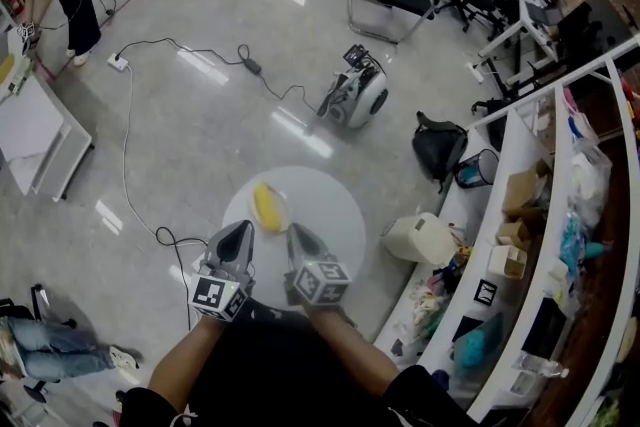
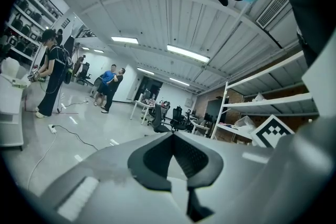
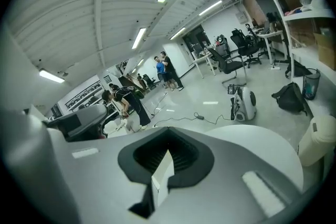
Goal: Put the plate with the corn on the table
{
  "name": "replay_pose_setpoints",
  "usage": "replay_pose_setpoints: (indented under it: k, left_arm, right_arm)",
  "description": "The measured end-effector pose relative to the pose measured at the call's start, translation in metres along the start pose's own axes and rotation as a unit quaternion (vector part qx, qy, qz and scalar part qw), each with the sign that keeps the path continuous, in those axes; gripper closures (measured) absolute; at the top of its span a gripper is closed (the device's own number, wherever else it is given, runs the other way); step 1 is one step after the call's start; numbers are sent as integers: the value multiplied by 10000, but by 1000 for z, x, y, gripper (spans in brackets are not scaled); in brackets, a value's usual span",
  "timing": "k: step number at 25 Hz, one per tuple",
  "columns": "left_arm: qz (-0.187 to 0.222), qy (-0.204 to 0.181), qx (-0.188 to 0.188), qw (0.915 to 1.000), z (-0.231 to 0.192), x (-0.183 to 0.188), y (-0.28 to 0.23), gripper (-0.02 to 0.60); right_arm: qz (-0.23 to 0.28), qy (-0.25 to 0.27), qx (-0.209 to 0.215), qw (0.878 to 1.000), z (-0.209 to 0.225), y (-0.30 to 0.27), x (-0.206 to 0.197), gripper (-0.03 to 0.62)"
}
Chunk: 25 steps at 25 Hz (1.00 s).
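Both jaw pairs clenched on nothing: left gripper (image 1: 243,231) and right gripper (image 1: 298,233) held side by side over near edge of smooth, round white table (image 1: 338,215), prob. parked clear w/ placing apparently done. Just beyond, left of centre: oblong yellow corn (image 1: 266,205) on small pale plate (image 1: 286,219), barely distinct from tabletop.

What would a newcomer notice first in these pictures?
A round white plate with a yellow corn cob on it hangs over the shiny floor, in the middle of the head view. The left gripper and the right gripper clamp its near rim.
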<state>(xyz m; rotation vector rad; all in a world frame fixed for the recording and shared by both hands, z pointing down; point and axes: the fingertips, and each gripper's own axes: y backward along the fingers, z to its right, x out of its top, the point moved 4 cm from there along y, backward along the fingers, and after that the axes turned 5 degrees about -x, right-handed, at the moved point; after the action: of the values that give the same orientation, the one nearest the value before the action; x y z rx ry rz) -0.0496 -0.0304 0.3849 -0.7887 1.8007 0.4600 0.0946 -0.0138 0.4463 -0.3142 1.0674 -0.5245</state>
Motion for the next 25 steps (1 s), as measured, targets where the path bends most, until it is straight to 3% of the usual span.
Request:
replay_pose_setpoints:
  k: [10,25]
  left_arm:
    - [103,-48,-21,9999,2,9,2,580]
    - [178,-57,73,9998,2,9,6,580]
  right_arm:
    - [208,175,254,9993,-6,9,6,586]
    - [242,196,148,9994,-8,15,9,586]
